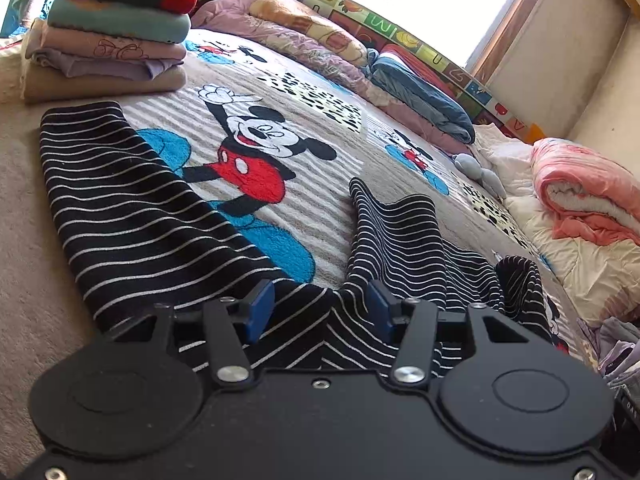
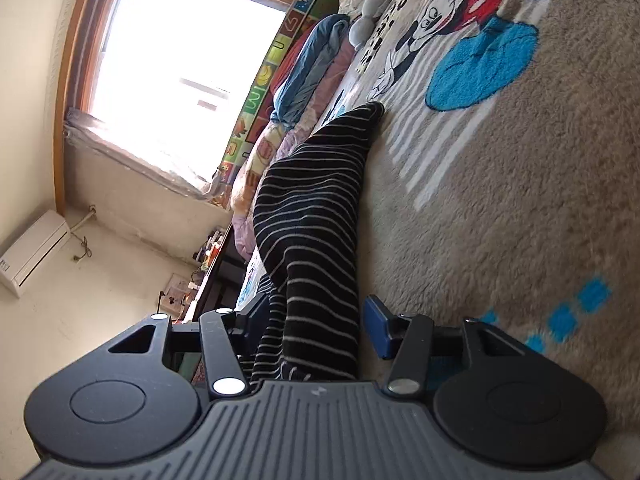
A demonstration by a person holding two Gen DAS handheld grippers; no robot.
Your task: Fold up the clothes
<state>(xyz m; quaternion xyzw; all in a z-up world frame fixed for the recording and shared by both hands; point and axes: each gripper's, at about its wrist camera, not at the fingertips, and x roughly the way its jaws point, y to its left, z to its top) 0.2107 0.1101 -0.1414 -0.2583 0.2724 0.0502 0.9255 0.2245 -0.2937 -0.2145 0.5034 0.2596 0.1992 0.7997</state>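
A black garment with thin white stripes (image 1: 132,204) lies on a Mickey Mouse blanket (image 1: 256,148). One leg stretches flat to the left; the other (image 1: 394,236) is bunched and raised at the right. My left gripper (image 1: 320,310) is open, its blue pads (image 1: 260,310) spread over the striped cloth where the legs join. In the right wrist view the camera is rolled sideways. My right gripper (image 2: 316,320) is open with a hanging fold of the striped garment (image 2: 316,216) between its jaws; one blue pad (image 2: 378,326) shows, the other is hidden behind cloth.
A stack of folded clothes (image 1: 112,36) stands at the far left of the bed. Rolled quilts (image 1: 420,92) line the far edge under a window (image 2: 180,64). A pink quilt (image 1: 588,196) and white bedding lie at the right. A grey soft toy (image 1: 480,172) lies nearby.
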